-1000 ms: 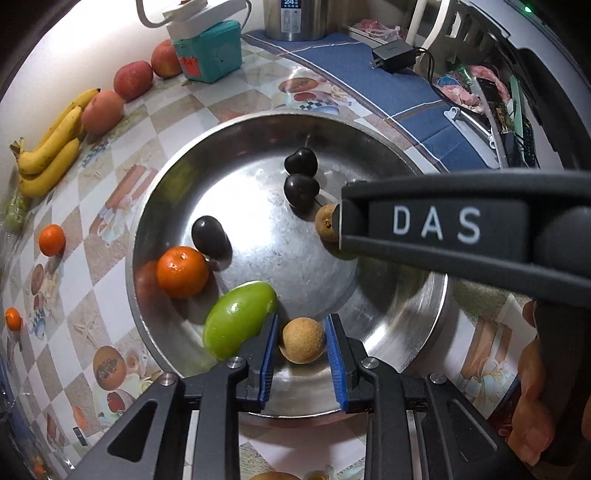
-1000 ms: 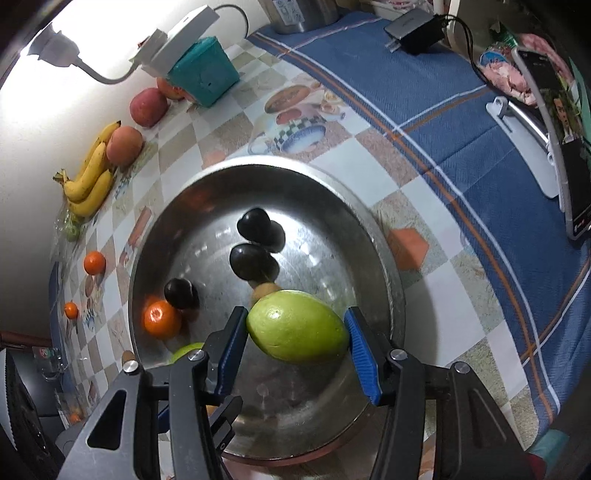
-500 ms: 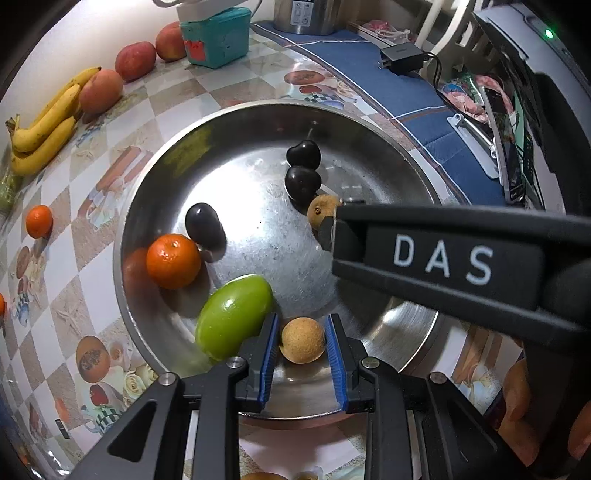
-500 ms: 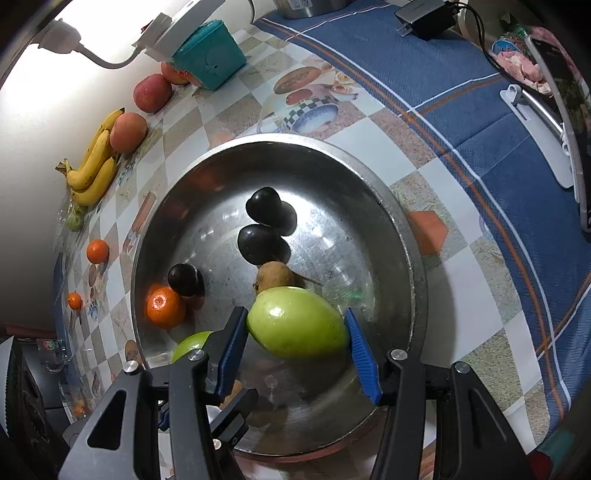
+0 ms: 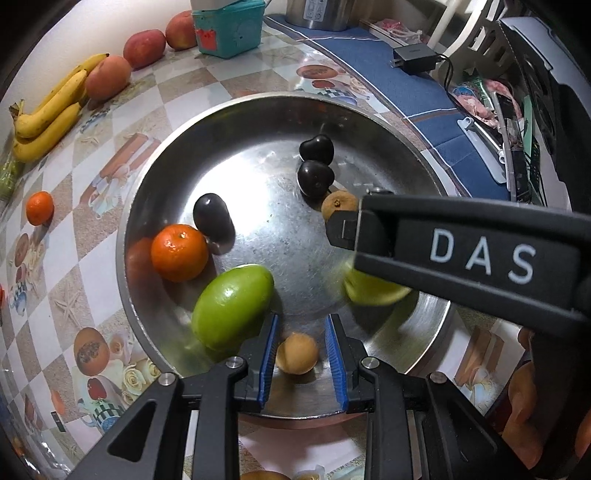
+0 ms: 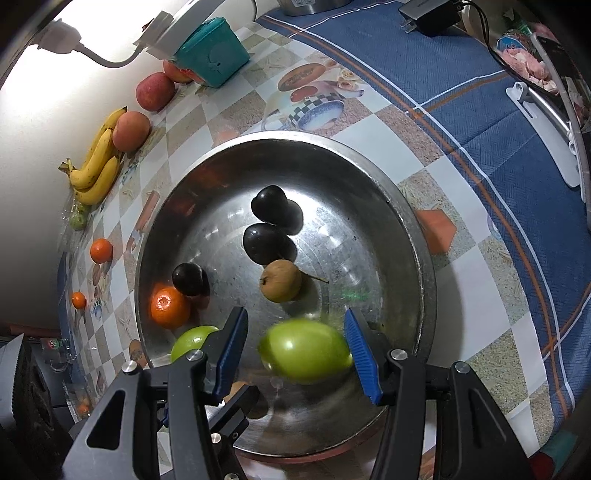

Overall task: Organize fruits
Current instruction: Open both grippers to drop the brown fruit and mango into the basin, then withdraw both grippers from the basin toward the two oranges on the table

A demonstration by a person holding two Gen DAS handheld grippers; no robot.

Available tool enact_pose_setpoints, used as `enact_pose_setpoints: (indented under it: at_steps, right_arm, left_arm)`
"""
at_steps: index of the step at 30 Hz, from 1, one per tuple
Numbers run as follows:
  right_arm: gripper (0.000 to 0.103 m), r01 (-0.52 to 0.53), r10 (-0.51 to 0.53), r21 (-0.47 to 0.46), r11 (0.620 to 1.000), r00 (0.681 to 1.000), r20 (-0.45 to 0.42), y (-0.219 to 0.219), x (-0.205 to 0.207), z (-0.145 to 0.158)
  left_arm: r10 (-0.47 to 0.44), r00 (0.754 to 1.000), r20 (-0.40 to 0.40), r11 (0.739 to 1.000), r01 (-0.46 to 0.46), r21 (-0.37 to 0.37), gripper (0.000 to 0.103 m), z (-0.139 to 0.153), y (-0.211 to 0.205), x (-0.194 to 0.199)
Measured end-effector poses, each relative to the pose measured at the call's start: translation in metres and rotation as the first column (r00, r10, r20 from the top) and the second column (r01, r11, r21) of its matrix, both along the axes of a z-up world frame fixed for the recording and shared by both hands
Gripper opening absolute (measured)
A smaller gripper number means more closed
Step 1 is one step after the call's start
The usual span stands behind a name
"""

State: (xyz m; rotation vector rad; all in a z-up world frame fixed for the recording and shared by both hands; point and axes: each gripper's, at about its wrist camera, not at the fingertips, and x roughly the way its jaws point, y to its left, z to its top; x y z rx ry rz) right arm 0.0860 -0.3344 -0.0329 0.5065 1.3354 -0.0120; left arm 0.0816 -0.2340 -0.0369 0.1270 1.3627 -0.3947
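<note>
A steel bowl [image 5: 155, 206] [image 6: 402, 206] holds an orange [image 5: 179, 253], three dark plums [image 5: 316, 147], a brown fruit [image 6: 280, 279] and a green mango [image 5: 232, 308]. My left gripper [image 5: 301, 339] is open over the bowl's near rim, and a small tan fruit [image 5: 297, 352] sits loose between its jaws. My right gripper [image 6: 295, 347] is open, and a second green mango [image 6: 304, 349], blurred, lies between its spread jaws, clear of the left one. The right gripper's body [image 5: 461, 251] crosses the left wrist view.
Bananas [image 6: 98, 173], peaches [image 6: 131, 131], small oranges [image 6: 101, 250] and a teal box [image 6: 210, 55] lie along the wall on the left. A blue cloth [image 6: 461, 110] with a charger [image 6: 432, 14] and clutter is on the right.
Both grippers have opened. The green mango has left the right gripper's grip and is dropping into the bowl. The tan fruit is loose between the left jaws.
</note>
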Motion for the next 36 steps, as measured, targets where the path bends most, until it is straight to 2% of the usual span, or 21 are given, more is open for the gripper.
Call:
enact_pose_setpoints:
  at_steps: [2, 6, 7, 15, 23, 28, 31, 36]
  right_arm:
    - [0.056, -0.002, 0.002, -0.001, 1.0, 1.0, 0.009, 0.0, 0.0, 0.002]
    - [0.056, -0.004, 0.004, 0.003, 1.0, 1.0, 0.031, 0.001, 0.001, 0.008]
    - [0.056, -0.005, 0.005, 0.004, 1.0, 0.999, 0.034, 0.001, 0.001, 0.009]
    - [0.056, 0.012, -0.013, 0.008, 1.0, 0.998, 0.069, -0.002, 0.001, 0.017]
    - [0.056, 0.022, -0.023, 0.009, 1.0, 0.998, 0.066, -0.005, 0.001, 0.016]
    - [0.056, 0.015, -0.016, 0.005, 1.0, 0.998, 0.066, -0.003, 0.001, 0.016]
    - [0.056, 0.009, -0.009, 0.001, 1.0, 0.998, 0.064, -0.001, 0.001, 0.016]
    - [0.056, -0.004, 0.005, -0.008, 1.0, 0.998, 0.064, 0.004, 0.002, 0.015]
  left_arm:
    - [-0.002, 1.0, 0.001, 1.0, 0.002, -0.004, 0.03, 0.002, 0.0, 0.0]
    - [-0.004, 1.0, 0.014, 1.0, 0.005, -0.014, 0.046, 0.008, -0.001, 0.0]
    - [-0.006, 1.0, 0.021, 1.0, 0.006, -0.013, 0.047, 0.01, -0.001, -0.001]
    - [0.015, 0.999, 0.046, 0.999, -0.013, -0.039, 0.048, 0.024, 0.009, 0.003]
    - [0.115, 0.992, 0.059, 0.991, -0.109, -0.083, 0.054, 0.035, 0.04, 0.016]
    - [0.207, 0.977, 0.056, 0.974, -0.201, -0.105, 0.055, 0.038, 0.065, 0.023]
    - [0.28, 0.958, 0.068, 0.956, -0.272, -0.107, 0.06, 0.041, 0.082, 0.029]
    - [0.375, 0.926, 0.033, 0.919, -0.367, -0.141, 0.065, 0.04, 0.113, 0.036]
